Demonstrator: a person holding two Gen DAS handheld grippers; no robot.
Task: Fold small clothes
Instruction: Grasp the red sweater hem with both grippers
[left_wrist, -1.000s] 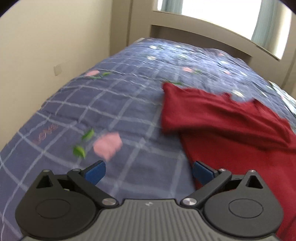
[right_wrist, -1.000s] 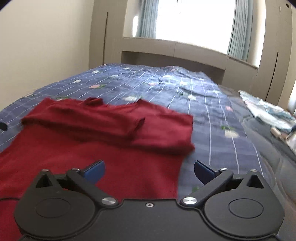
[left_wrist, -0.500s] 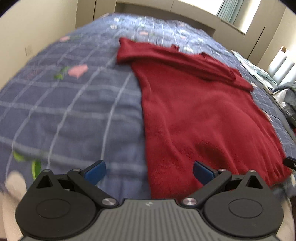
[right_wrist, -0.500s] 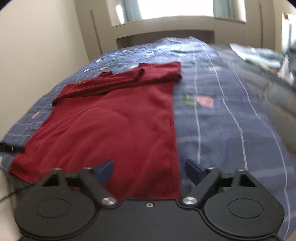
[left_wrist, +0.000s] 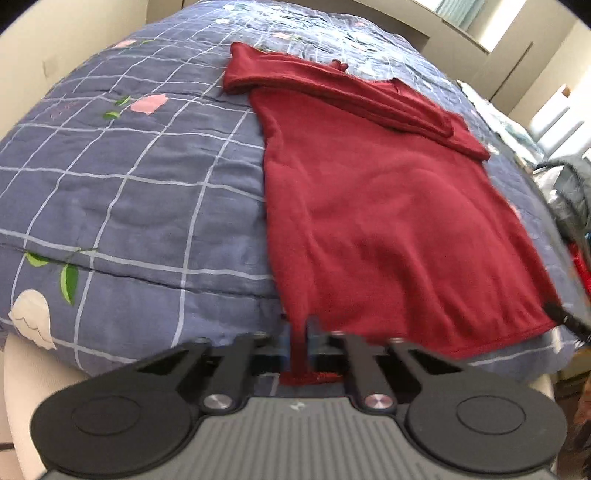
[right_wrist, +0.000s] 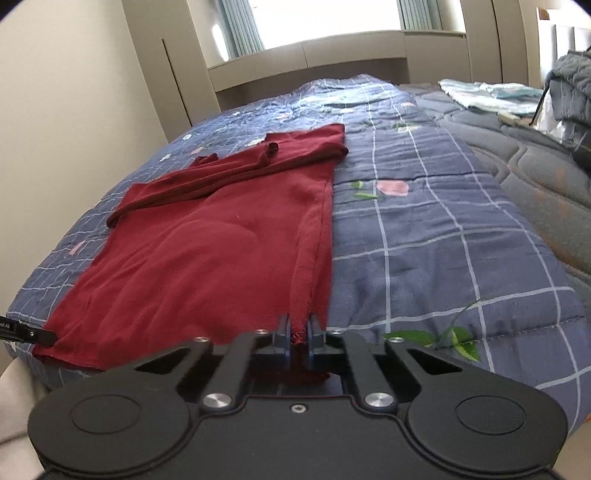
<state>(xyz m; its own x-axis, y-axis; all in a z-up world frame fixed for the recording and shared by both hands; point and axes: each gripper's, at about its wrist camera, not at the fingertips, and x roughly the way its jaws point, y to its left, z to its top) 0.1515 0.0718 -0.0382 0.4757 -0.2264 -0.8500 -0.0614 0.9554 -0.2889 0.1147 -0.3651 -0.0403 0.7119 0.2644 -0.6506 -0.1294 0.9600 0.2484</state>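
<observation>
A bed fills the room, spread with a blue checked quilt (right_wrist: 424, 229) printed with pink flowers and green leaves. A beige wall (right_wrist: 66, 122) runs along its left side (plain, matte). Beyond the headboard ledge (right_wrist: 314, 44), a bright window (right_wrist: 325, 14) with pale curtains lets in daylight.

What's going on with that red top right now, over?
Left gripper shut on red top, near hem corner. Right gripper shut on the opposite hem corner, both just closed. Top flat on blue quilt, sleeves folded across. Nothing in the way.
</observation>
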